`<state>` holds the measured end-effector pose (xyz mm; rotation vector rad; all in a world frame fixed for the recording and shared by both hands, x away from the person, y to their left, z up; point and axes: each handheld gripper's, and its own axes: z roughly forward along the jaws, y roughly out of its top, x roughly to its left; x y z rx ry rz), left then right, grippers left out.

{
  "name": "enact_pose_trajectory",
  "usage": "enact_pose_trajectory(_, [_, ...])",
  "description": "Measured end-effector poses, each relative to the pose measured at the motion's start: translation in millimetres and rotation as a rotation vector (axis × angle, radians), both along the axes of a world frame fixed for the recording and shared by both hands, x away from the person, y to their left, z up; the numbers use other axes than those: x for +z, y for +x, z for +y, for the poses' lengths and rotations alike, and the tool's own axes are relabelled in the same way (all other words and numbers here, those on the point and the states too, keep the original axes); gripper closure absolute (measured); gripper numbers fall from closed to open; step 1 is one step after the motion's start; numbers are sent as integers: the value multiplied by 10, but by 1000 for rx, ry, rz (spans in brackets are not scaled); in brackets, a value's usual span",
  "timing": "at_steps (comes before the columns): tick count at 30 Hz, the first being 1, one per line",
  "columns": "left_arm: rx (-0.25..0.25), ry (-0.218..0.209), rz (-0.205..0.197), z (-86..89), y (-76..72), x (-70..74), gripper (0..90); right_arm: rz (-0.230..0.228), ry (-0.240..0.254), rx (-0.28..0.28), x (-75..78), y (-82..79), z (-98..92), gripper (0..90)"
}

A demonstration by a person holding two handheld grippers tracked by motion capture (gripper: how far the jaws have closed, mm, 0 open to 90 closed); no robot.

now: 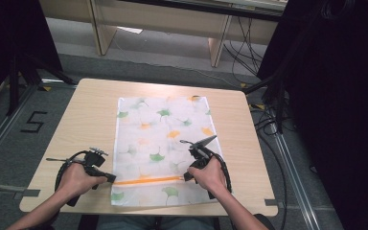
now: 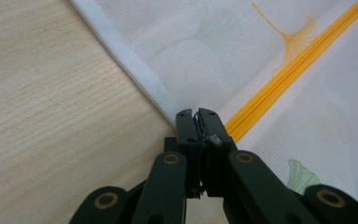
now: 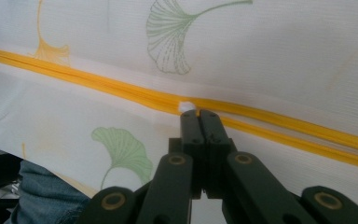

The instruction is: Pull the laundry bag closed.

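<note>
Mesh bag, white with ginkgo-leaf print, lies flat mid-table, nothing resting on it, long axis running from the person's edge toward the far edge; its orange zipper crosses the bag's near end side to side. Left gripper sits at the bag's left hem by the zipper's end, jaws closed, seemingly pinching the hem. Right gripper is over the zipper toward the bag's right side, jaws pressed together on the small white pull.

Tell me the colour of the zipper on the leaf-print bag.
Orange-yellow zipper; the right gripper view shows it best.
</note>
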<state>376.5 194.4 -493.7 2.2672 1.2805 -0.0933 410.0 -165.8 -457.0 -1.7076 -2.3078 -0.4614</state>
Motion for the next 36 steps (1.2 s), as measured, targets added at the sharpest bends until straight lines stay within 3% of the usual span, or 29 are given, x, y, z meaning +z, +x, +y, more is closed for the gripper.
enact_pose_trajectory(4, [0,1,-1,-1,0,0,878,-13,6,-31,-3,-16,-10,900])
enact_pose_trajectory(6, [0,1,-1,-1,0,0,878,11,11,-23,12,-7,-25,900])
enact_pose_trajectory(7, [0,0,0,0,0,0,878,-6,11,-2,4,1,-41,900])
enact_pose_trajectory(8, [0,0,1,0,1,0,878,-13,-3,-26,9,-10,-31,900])
enact_pose_trajectory(13, [0,0,0,0,0,0,878,3,-2,-20,20,0,-66,900])
enact_pose_trajectory(16, [-1,0,1,1,1,0,878,-23,-37,-25,27,-6,-80,900])
enact_pose_trajectory(18, [-2,-2,2,0,7,-2,878,-57,34,36,-8,35,-189,900])
enact_pose_trajectory(19, [-2,-2,2,0,7,-2,878,-57,34,36,-8,35,-189,900])
enact_pose_trajectory(20, [-2,-1,4,-2,9,0,878,10,11,-36,48,7,-144,900])
enact_pose_trajectory(22, [0,-2,-4,-4,0,-3,878,-2,4,-25,78,11,-109,900])
enact_pose_trajectory(24, [-3,-2,0,0,5,-2,878,-37,5,-50,72,26,-114,900])
enact_pose_trajectory(27, [-5,-2,2,1,7,-1,878,-14,3,-56,73,63,-156,900])
enact_pose_trajectory(30, [-7,-3,0,-1,7,-3,878,-22,7,-63,49,72,-167,900])
enact_pose_trajectory(31, [-6,2,-4,-8,3,-1,878,2,25,-50,13,79,-164,899])
enact_pose_trajectory(34, [-7,4,-6,-7,2,0,878,3,23,-59,-37,59,-135,848])
enact_pose_trajectory(36, [-7,3,-6,-7,3,0,878,37,35,-65,-80,58,-121,809])
